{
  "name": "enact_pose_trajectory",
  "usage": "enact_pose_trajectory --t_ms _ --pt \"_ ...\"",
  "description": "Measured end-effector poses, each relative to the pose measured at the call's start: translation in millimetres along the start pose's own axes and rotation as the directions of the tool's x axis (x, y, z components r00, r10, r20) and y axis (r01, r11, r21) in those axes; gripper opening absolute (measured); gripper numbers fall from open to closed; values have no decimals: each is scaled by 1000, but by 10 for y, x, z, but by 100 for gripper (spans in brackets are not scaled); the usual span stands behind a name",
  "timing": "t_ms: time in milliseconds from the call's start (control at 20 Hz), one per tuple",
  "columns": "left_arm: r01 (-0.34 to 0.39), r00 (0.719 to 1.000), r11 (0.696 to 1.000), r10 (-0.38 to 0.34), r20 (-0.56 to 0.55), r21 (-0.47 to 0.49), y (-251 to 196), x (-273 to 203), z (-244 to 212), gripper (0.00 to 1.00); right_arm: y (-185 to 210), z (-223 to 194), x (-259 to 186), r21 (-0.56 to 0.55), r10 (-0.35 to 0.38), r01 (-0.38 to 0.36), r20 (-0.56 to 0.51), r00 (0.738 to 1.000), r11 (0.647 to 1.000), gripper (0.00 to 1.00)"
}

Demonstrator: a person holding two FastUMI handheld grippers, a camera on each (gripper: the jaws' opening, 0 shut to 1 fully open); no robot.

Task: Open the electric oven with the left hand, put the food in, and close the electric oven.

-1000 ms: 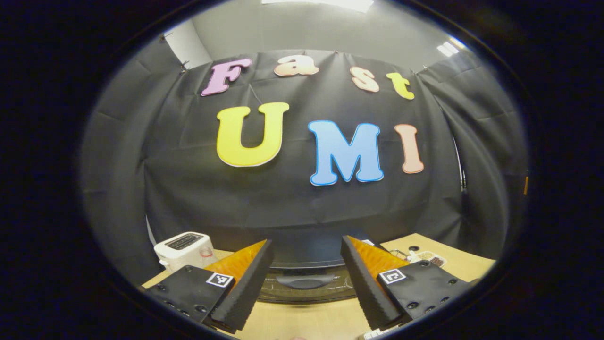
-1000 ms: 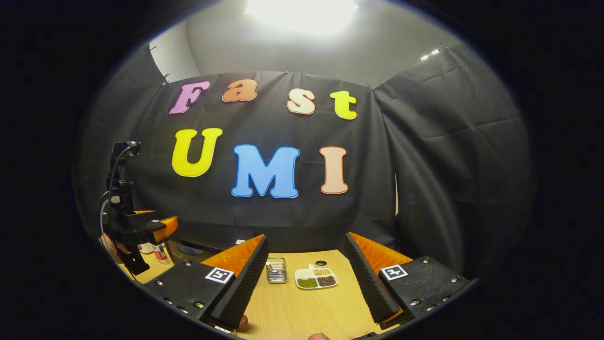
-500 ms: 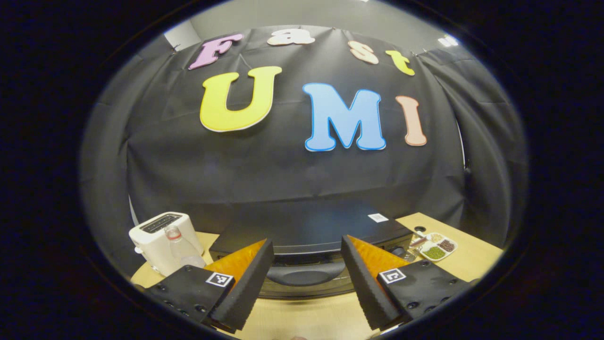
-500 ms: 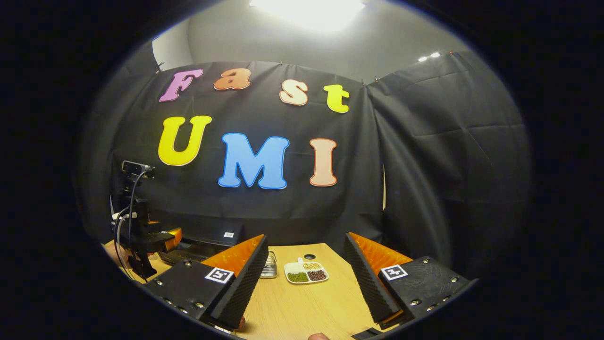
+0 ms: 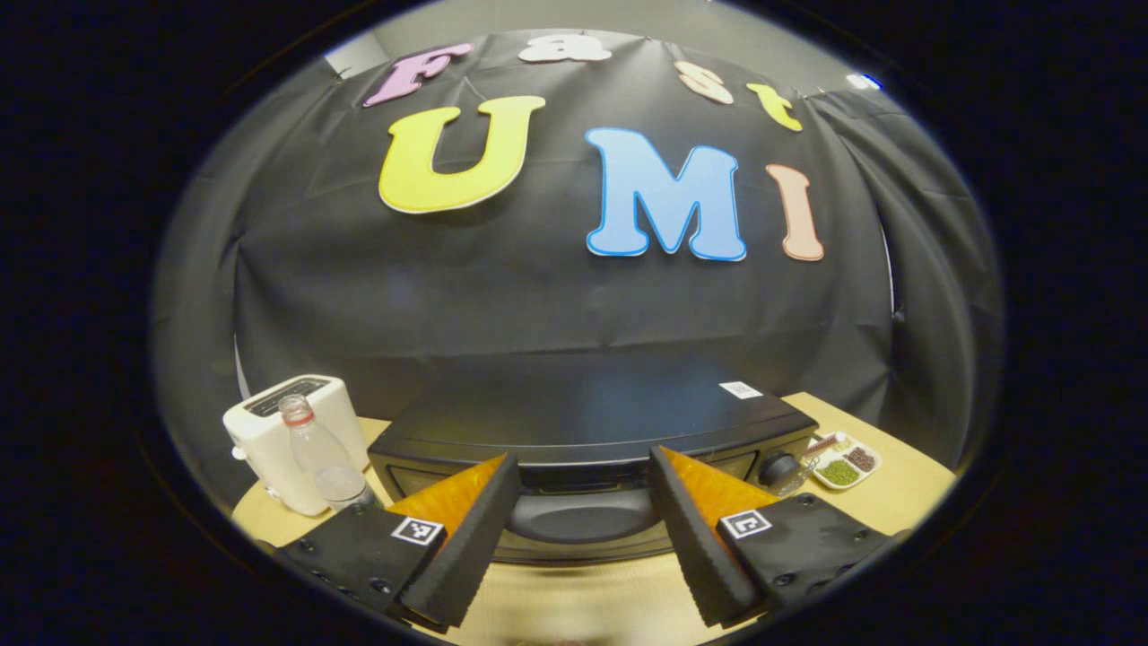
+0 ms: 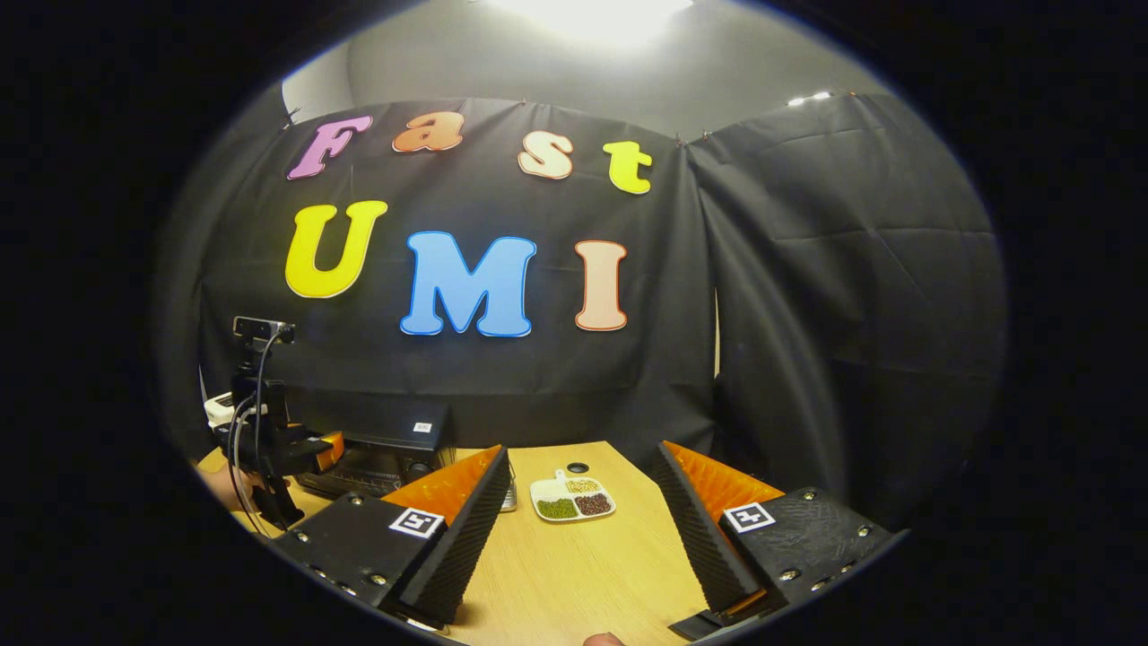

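Left gripper (image 5: pixel 578 529), fingers spread wide and holding nothing, faces the closed electric oven (image 5: pixel 583 431) door handle (image 5: pixel 578 519) just ahead. Right gripper (image 6: pixel 583 529), also spread wide, hovers over the table (image 6: pixel 583 574).

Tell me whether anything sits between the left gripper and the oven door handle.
Nothing visible does. In the left gripper view the left gripper is open and the oven door handle lies straight ahead between its fingers, not yet touched. The bottle and toaster stand off to the side.
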State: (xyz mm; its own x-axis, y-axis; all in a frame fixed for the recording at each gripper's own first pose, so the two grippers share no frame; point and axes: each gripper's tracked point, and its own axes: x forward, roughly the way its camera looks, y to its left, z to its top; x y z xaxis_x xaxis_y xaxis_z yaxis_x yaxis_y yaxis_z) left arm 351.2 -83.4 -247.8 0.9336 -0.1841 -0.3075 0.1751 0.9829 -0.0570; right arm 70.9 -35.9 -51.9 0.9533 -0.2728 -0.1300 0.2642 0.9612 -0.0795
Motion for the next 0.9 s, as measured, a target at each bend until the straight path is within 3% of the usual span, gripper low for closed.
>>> enact_pose_trajectory --t_ms 400,700,750,800,900 --pt "-29 999 999 29 -15 19 4 -106 -103 100 -20 -2 -58 5 10 -11 4 1000 1000 98" --pt "-36 999 999 36 -25 24 -32 -393 -268 96 -39 -64 -94 18 28 -28 -11 1000 999 98" --pt "-37 999 999 38 -31 25 -33 -438 -301 100 -43 -61 -95 16 31 -31 -10 999 999 98" --pt "-37 999 999 38 -35 26 -50 -479 -351 91 -41 -62 -91 15 35 -35 -8 999 999 98" --pt "-35 998 999 37 -48 27 -61 -556 -422 100 -23 -57 -91 15 48 -48 -7 999 999 98"
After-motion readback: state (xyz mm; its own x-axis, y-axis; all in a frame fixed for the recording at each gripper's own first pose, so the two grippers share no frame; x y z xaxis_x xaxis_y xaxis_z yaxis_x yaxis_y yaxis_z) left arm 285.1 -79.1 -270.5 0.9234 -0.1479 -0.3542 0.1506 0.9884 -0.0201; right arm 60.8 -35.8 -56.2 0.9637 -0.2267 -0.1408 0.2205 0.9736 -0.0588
